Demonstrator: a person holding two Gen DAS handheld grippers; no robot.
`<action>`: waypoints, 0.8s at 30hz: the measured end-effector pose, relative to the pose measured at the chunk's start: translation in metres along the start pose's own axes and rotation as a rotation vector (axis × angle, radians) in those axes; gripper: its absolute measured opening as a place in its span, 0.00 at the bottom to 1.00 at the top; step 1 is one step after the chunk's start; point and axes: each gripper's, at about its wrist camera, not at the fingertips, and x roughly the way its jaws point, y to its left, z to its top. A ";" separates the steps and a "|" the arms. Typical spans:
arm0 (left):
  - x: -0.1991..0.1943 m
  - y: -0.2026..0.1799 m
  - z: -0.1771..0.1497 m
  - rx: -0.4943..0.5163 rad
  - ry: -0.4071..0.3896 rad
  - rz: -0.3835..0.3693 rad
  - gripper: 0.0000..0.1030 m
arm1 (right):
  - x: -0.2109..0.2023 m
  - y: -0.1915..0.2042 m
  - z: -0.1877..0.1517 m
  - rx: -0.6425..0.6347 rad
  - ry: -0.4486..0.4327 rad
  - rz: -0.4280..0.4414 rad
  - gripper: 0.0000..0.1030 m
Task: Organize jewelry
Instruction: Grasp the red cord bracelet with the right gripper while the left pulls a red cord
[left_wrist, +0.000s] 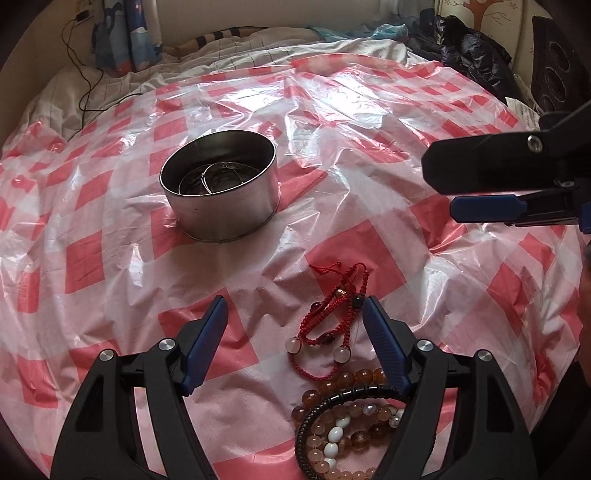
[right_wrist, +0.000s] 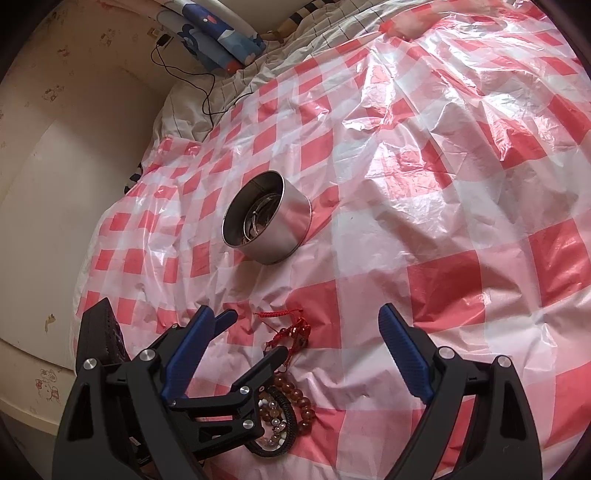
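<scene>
A round metal tin (left_wrist: 221, 184) stands on the red-and-white checked plastic sheet (left_wrist: 369, 147) with thin silver bangles (left_wrist: 210, 177) inside; it also shows in the right wrist view (right_wrist: 269, 221). A red cord bracelet (left_wrist: 332, 306) lies between my left gripper's fingers, on the sheet. Below it lies a heap of amber bead bracelets (left_wrist: 351, 417) with a black band (left_wrist: 325, 410). My left gripper (left_wrist: 295, 306) is open and low over the red bracelet. My right gripper (right_wrist: 299, 314) is open and empty, higher, to the right; it appears in the left wrist view (left_wrist: 443, 195).
The sheet covers a bed with a grid-pattern blanket (left_wrist: 229, 51). A black cable (left_wrist: 85, 70) runs at the far left. A dark jacket (left_wrist: 472, 48) and a speaker (left_wrist: 557, 77) sit at the far right. A wall (right_wrist: 55, 184) borders the bed's left side.
</scene>
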 end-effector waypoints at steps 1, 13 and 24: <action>0.000 0.002 0.001 -0.017 -0.007 -0.009 0.68 | 0.001 0.001 0.000 -0.003 0.001 -0.001 0.84; 0.001 0.019 0.008 -0.189 -0.034 -0.164 0.02 | 0.007 0.007 -0.002 -0.044 0.014 -0.027 0.84; -0.044 0.071 0.009 -0.343 -0.149 -0.173 0.01 | 0.025 0.020 -0.011 -0.141 0.056 -0.087 0.84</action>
